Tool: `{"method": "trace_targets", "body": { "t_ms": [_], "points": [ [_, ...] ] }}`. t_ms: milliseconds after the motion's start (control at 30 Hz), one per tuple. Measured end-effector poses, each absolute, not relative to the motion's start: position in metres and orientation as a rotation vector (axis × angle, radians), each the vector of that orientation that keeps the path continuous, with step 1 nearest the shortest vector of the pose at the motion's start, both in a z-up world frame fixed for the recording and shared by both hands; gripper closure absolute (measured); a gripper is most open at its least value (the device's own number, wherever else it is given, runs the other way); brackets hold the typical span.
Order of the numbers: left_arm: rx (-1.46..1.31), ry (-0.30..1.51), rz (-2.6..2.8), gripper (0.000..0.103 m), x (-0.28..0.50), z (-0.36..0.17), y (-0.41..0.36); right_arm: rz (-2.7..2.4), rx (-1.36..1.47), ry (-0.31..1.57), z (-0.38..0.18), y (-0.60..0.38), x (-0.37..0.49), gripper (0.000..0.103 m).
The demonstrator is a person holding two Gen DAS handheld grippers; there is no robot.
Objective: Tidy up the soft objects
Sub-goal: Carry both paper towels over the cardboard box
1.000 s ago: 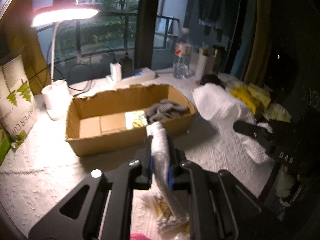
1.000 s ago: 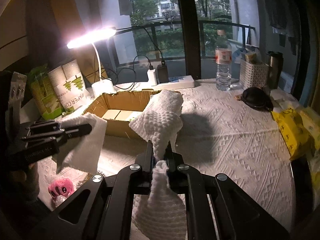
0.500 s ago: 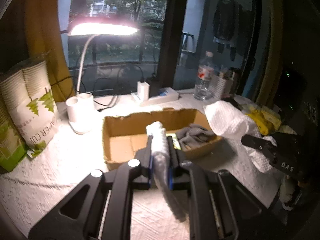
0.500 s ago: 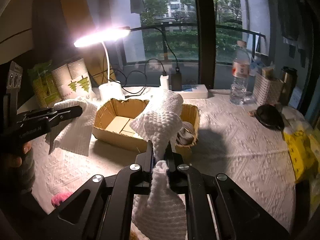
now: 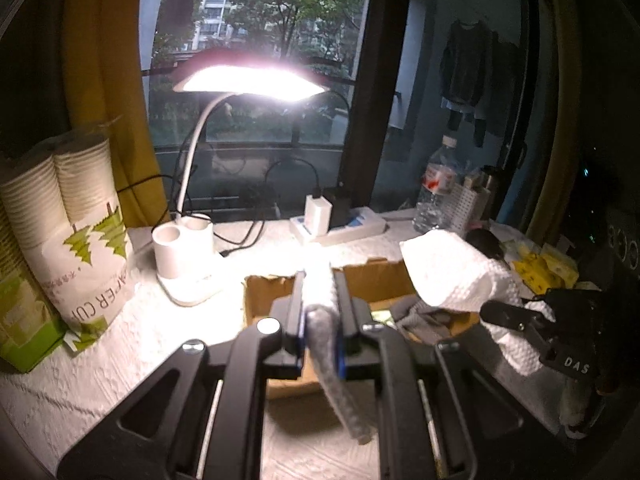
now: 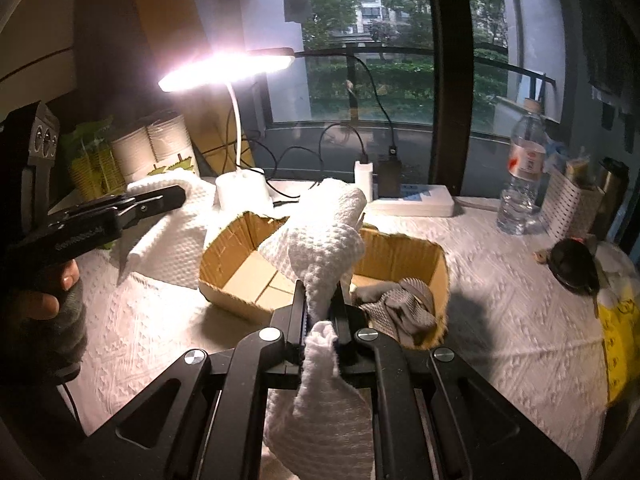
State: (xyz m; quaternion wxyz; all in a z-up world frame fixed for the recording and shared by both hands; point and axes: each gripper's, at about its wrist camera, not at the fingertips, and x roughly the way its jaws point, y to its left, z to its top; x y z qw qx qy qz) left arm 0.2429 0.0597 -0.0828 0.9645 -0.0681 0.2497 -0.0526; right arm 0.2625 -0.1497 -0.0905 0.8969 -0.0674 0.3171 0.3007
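Observation:
My left gripper [image 5: 318, 280] is shut on a white waffle-weave cloth [image 5: 324, 328] that hangs down between its fingers. In the right wrist view the left gripper [image 6: 176, 194] is at the left in a person's hand, its cloth [image 6: 176, 236] draped just left of the cardboard box [image 6: 400, 256]. My right gripper [image 6: 323, 292] is shut on a bunched white waffle cloth [image 6: 320, 240] above the box's near wall. Whether both cloths are one piece I cannot tell. A grey cloth [image 6: 404, 304] lies in the box's right end.
A lit desk lamp [image 5: 248, 80] with a white base [image 5: 184, 252] stands behind the box. A pack of paper cups [image 5: 80, 240] is at the left. At the back are a power strip [image 6: 412, 200], a water bottle [image 6: 524, 176], a white basket [image 6: 568, 204] and, at the right, a yellow packet [image 6: 620, 340].
Both grippers have risen and moved closer to the box, still shut on their cloths. The lamp looms nearer, and the pink toy has left the right wrist view.

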Motion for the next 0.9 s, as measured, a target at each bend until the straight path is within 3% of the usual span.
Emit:
{"method": "trace_targets", "body": {
  "t_ms": [567, 733, 800, 900],
  "points": [
    [-0.169, 0.573, -0.087, 0.092, 0.289, -0.122, 0.073, 0.699, -0.159, 0.673, -0.1, -0.103, 0.298, 0.094],
    [-0.152, 0.641, -0.047, 0.087, 0.3, -0.139, 0.075, 0.709, -0.153, 0.699, -0.111, -0.095, 0.307, 0.094],
    [-0.15, 0.645, -0.046, 0.078, 0.299, -0.139, 0.074, 0.721, -0.155, 0.71, -0.116, -0.091, 0.31, 0.094],
    [-0.142, 0.639, -0.051, 0.074, 0.296, -0.136, 0.073, 0.732, -0.16, 0.731, -0.125, -0.084, 0.317, 0.094]
  ]
}}
